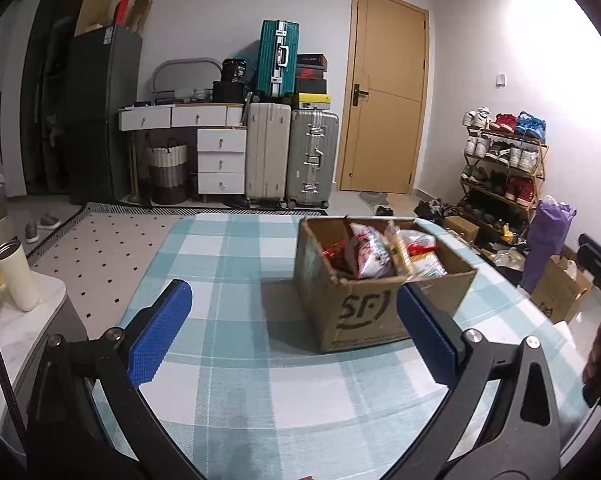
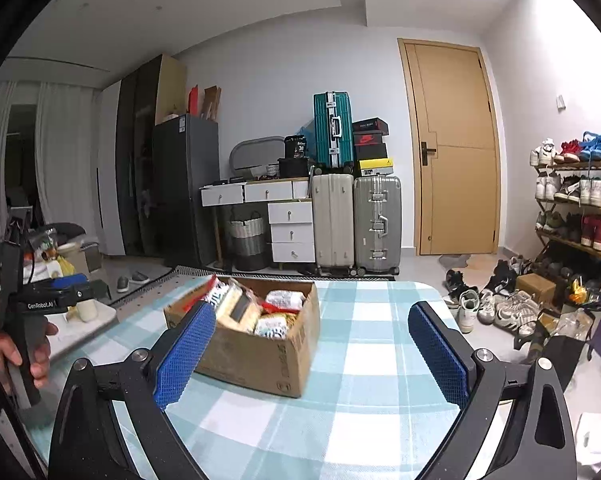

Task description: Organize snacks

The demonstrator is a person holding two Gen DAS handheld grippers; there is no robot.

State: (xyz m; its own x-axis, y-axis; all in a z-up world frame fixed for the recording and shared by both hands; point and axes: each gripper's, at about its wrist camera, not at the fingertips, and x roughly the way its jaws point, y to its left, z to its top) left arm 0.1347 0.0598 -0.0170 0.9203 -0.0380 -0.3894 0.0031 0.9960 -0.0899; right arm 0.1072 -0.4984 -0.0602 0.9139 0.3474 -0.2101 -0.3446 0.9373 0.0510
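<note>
A brown cardboard box (image 1: 360, 312) marked SF stands on the blue-and-white checked tablecloth (image 1: 240, 360). It holds several snack packets (image 1: 372, 252), red, white and yellow. My left gripper (image 1: 292, 320) is open and empty, just in front of the box and to its left. In the right wrist view the same box (image 2: 268, 352) sits ahead and left, with snack packets (image 2: 260, 312) inside. My right gripper (image 2: 312, 348) is open and empty, in front of the box. The left gripper's handle (image 2: 40, 304) shows at far left, held by a hand.
A white side counter (image 1: 16, 332) with a cream tumbler (image 1: 16, 276) stands left of the table. Beyond the table are suitcases (image 1: 292, 156), white drawers (image 1: 220, 160), a fridge (image 1: 100, 112) and a door (image 1: 384, 92). A shoe rack (image 1: 500, 168) and loose shoes (image 2: 496, 304) are right.
</note>
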